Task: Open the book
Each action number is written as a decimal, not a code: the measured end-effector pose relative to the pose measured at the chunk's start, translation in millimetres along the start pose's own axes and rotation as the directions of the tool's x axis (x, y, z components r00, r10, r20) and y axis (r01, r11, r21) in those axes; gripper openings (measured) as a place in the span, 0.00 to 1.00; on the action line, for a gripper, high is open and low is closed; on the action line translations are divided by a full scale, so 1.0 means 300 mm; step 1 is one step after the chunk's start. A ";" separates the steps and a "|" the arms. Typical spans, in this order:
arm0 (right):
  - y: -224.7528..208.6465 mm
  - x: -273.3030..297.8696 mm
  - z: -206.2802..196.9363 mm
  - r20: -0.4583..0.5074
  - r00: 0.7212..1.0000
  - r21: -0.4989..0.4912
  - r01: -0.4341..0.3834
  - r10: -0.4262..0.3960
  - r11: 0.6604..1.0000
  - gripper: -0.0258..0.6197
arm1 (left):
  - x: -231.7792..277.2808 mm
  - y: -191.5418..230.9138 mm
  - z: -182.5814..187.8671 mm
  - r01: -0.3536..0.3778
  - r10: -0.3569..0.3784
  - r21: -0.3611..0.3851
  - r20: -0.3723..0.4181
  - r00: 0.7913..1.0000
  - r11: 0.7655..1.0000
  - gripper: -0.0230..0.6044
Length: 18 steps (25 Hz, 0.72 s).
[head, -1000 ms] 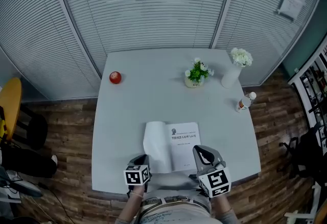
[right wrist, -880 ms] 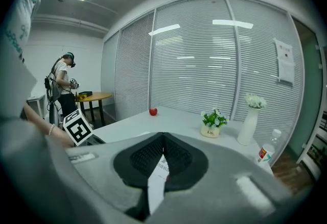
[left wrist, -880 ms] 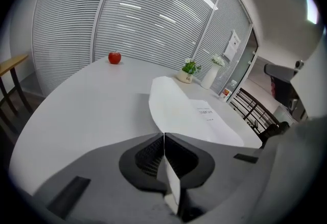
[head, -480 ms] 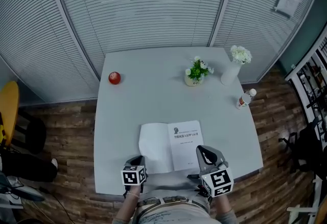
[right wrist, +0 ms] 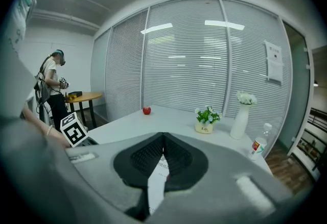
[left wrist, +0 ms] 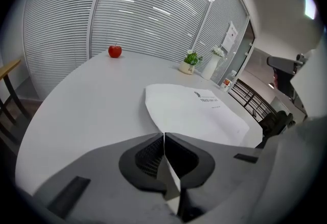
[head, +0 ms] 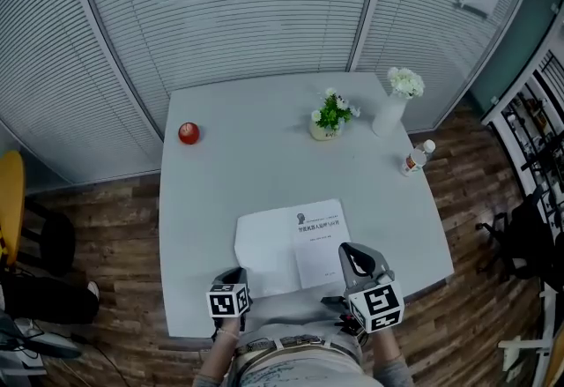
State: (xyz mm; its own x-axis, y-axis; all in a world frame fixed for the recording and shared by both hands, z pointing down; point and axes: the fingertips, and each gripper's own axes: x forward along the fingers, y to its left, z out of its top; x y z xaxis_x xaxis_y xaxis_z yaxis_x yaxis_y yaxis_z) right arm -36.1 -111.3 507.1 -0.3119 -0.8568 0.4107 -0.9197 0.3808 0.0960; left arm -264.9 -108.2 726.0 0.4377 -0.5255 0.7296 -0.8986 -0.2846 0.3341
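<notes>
Two claws sit at the near edge of the white table [head: 247, 156], and both have their jaws pressed together with nothing between them. The left claw [head: 236, 274] is just off the near left corner of the book [head: 293, 242]. The right claw [head: 349, 253] is at the book's near right corner (whether it touches the page I cannot tell).

The book lies open and flat close to the table's front edge. A blank sheet is spread on its left side, and its right side shows a title page with a small emblem and a few lines of print.

Further back stand a red apple [head: 189, 133] at the left, a small potted plant [head: 330, 115], a white vase of white flowers [head: 392, 107] and – nearer the right edge – a plastic bottle [head: 416, 158], all well apart from the book.
</notes>
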 end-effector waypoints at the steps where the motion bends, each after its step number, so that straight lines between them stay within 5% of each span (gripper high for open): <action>1: 0.004 0.000 -0.001 -0.002 1.000 0.002 0.003 -0.003 1.000 0.04 | 0.003 0.002 -0.003 0.002 -0.002 0.002 -0.004 1.000 1.000 0.05; 18: 0.002 -0.041 -0.042 -0.017 0.999 0.012 0.046 -0.046 0.999 0.04 | 0.037 0.012 -0.077 -0.002 0.004 0.057 -0.045 0.999 0.998 0.05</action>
State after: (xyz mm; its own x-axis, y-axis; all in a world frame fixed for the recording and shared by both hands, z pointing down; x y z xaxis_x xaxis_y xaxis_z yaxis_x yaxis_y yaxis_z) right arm -29.9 -96.1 513.7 -0.2652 -0.8672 0.4214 -0.9359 0.3366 0.1038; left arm -264.0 -96.6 749.0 0.4318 -0.4900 0.7573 -0.8960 -0.3290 0.2981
